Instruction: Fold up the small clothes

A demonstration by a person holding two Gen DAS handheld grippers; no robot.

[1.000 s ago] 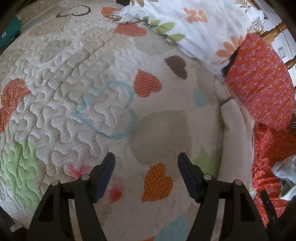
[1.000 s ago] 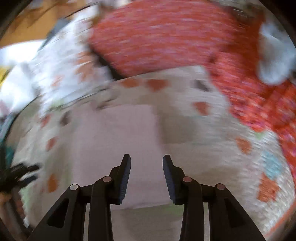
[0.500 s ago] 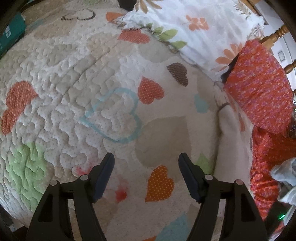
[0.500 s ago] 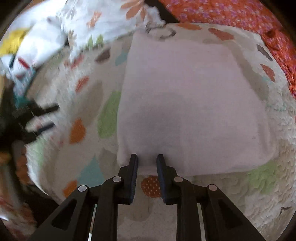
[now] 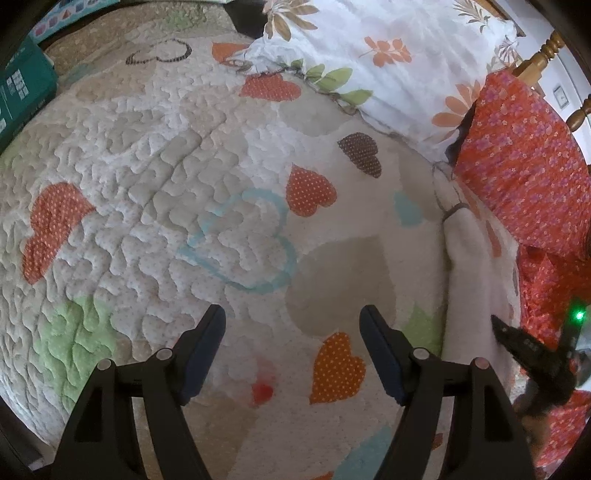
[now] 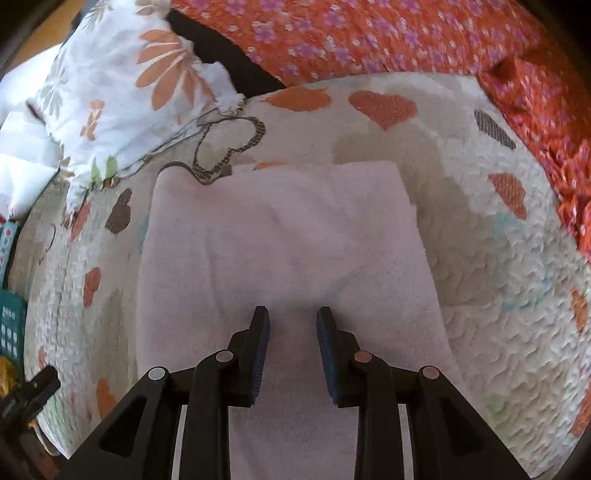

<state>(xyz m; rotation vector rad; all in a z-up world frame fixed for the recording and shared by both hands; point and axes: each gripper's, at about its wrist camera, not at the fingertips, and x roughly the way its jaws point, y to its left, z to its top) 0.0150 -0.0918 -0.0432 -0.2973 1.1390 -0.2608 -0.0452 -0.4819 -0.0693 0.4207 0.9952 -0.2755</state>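
Observation:
A pale pink folded cloth (image 6: 288, 243) lies flat on the heart-patterned quilt (image 6: 498, 258). My right gripper (image 6: 292, 314) is open with a narrow gap and hovers just over the cloth's near half, holding nothing. In the left wrist view the same cloth (image 5: 476, 280) shows edge-on at the right. My left gripper (image 5: 291, 314) is wide open and empty above the bare quilt (image 5: 166, 206), to the left of the cloth. The right gripper's black body (image 5: 535, 354) with a green light shows at that view's right edge.
A white floral pillow (image 5: 388, 55) and an orange-red floral pillow (image 5: 528, 162) lie at the bed's head, by a wooden bedpost (image 5: 546, 48). Orange-red fabric (image 6: 388, 33) borders the quilt. A teal box (image 5: 22, 92) sits at the left bed edge.
My right gripper swung from a blurred view to over the pink cloth, moved forward onto it and opened slightly. My left gripper drifted a little and stayed open.

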